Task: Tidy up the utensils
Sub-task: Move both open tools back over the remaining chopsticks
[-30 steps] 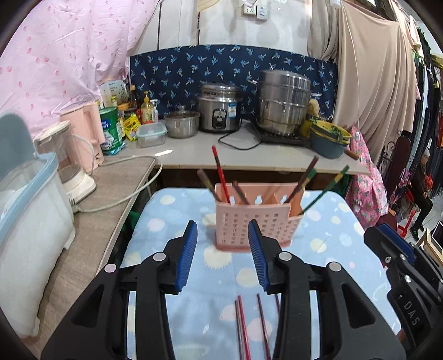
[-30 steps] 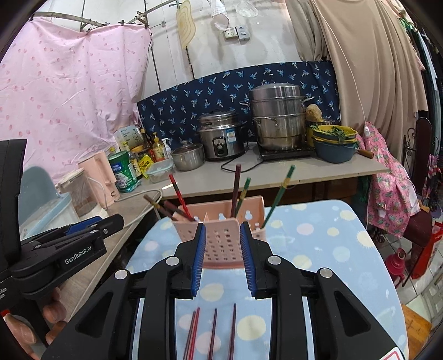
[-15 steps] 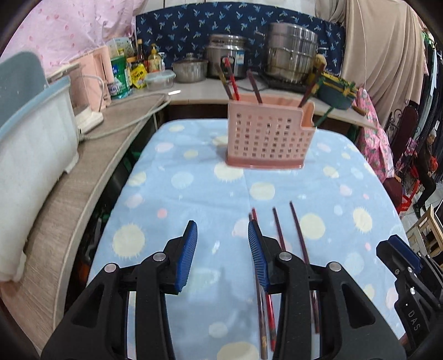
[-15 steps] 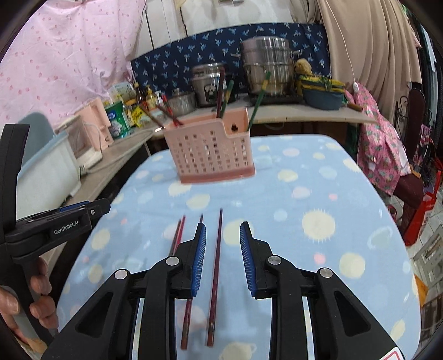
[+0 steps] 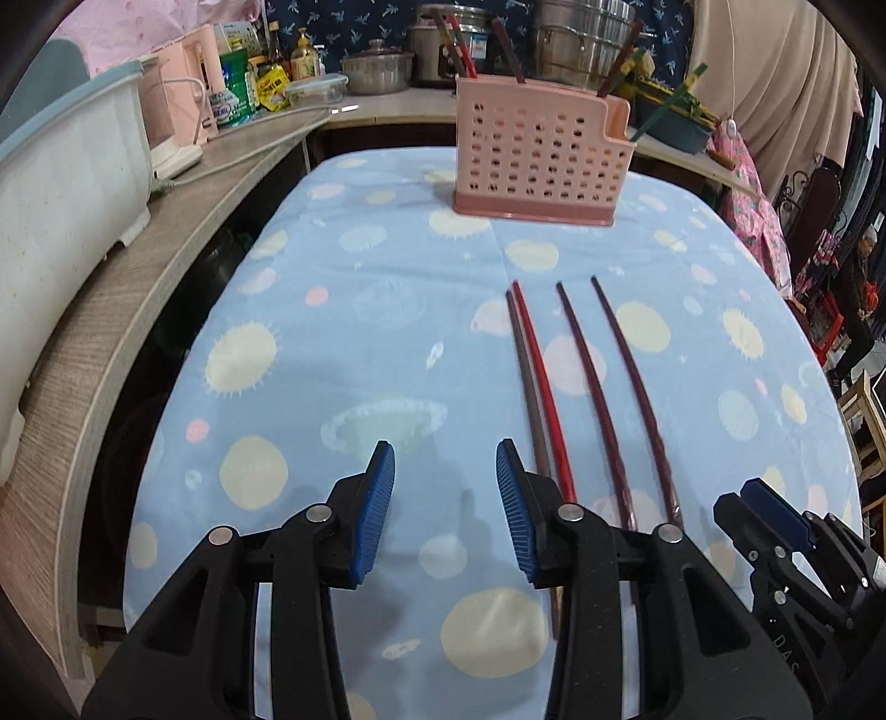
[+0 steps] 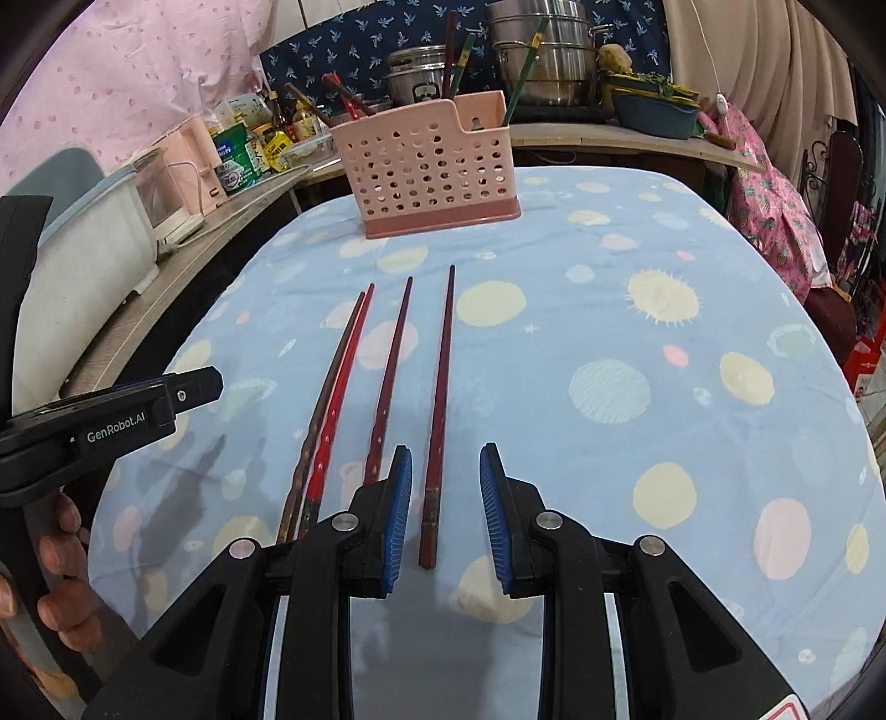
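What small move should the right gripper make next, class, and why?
Probably lower the right gripper and close on the rightmost chopstick: its near end lies between the open jaws, untouched, while the pink holder waits beyond.

In the left wrist view, the left gripper point(image 5: 444, 487) hides the near ends of four chopsticks point(image 5: 540, 382) on the tablecloth. The pink utensil basket point(image 5: 540, 160) hides the lower parts of the chopsticks standing inside it. The steamer pot point(image 5: 581, 33) is cut off at the top edge.

"GenRobot.AI" on left hand-held gripper point(image 6: 207, 382) side; "DAS" on right hand-held gripper point(image 5: 758, 504) body.
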Available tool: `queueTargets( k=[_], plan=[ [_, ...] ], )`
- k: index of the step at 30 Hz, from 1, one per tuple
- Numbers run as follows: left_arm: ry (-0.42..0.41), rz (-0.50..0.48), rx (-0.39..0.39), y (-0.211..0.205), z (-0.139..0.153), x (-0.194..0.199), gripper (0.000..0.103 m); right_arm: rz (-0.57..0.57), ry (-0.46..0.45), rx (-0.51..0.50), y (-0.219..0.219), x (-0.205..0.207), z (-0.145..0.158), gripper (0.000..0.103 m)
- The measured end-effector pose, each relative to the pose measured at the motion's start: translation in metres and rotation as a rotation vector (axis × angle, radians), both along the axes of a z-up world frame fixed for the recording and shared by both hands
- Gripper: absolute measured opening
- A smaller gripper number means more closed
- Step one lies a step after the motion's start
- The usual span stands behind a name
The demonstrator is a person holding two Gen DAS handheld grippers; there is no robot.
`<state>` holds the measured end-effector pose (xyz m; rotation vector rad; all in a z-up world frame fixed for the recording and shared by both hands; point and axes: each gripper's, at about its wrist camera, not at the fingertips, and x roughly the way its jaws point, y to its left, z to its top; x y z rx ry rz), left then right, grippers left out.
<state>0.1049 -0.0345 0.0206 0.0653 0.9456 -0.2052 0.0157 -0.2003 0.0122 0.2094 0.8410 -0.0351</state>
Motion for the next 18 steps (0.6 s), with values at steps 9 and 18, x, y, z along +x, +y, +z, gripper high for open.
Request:
queueTargets(
  k=[9, 18],
  plan=[
    [0.041, -0.002, 0.003, 0.005, -0.018, -0.014, 0.047, 0.033, 0.046, 0.002, 0.014, -0.002, -0.022, 0.025],
    [0.061, -0.017, 0.009, 0.003, -0.026, -0.022, 0.050, 0.015, 0.069, -0.002, 0.012, -0.003, -0.034, 0.012]
  ],
)
